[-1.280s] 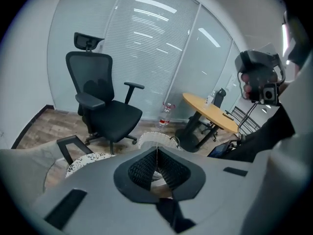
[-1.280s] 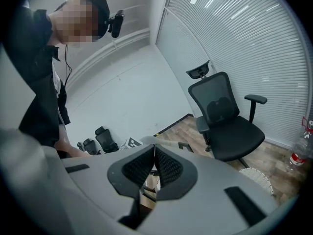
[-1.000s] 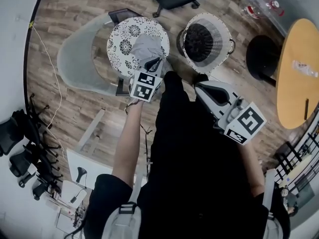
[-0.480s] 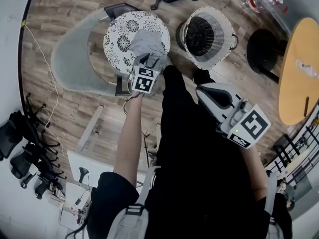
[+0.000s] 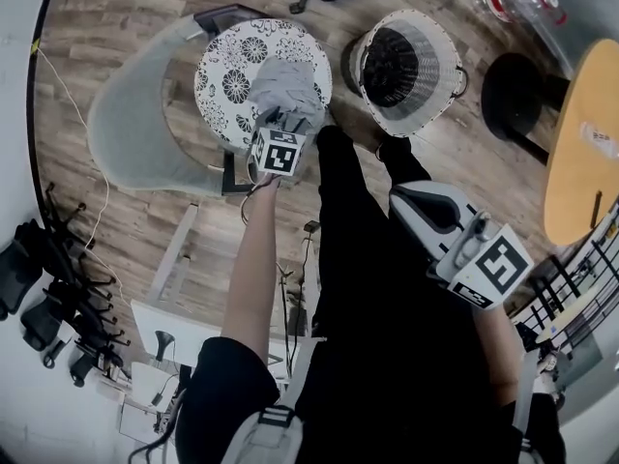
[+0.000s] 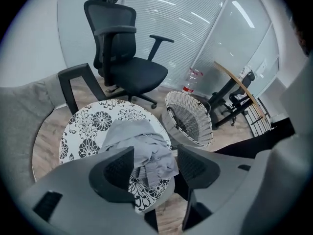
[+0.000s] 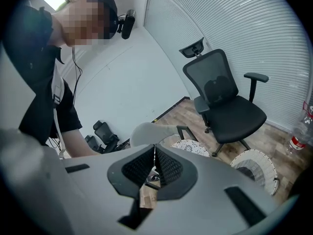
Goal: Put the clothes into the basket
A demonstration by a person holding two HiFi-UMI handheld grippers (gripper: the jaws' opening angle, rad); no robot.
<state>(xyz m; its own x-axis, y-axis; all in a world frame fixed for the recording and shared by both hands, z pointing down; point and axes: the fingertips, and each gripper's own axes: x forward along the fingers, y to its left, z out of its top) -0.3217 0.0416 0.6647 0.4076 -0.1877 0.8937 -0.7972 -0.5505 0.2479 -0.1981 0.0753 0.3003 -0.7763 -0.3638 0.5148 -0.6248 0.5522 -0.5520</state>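
- The brown wood-plank floor lies under the round table with a black-and-white flower-patterned top, which serves here as the reference for every place.
- A pale grey, curved upholstered seat wraps around the flowered table's left side in the head view, just beside it.
- A light wooden round tabletop stands well apart from the flowered table, to its right and past the basket.
- A black mesh-backed office chair on castors stands behind the flowered table, near it.
- A white woven wicker basket with a dark inside stands on the floor just to the right of the flowered table, near but not touching; no clothes show in it.
- The crumpled grey clothes lie on the flowered table, on the side nearest the person and the basket, one fold reaching the table's edge.
- The right gripper is held well apart from the flowered table, low in front of the person's dark trousers; its jaws are pressed together with nothing between them.
- The left gripper points steeply down over the flowered table's near edge; its jaws are opening, the grey clothes show between them, and the pads do not press on the cloth.
- A clear plastic bottle with a red label stands on the floor beyond the basket, well away from the flowered table.
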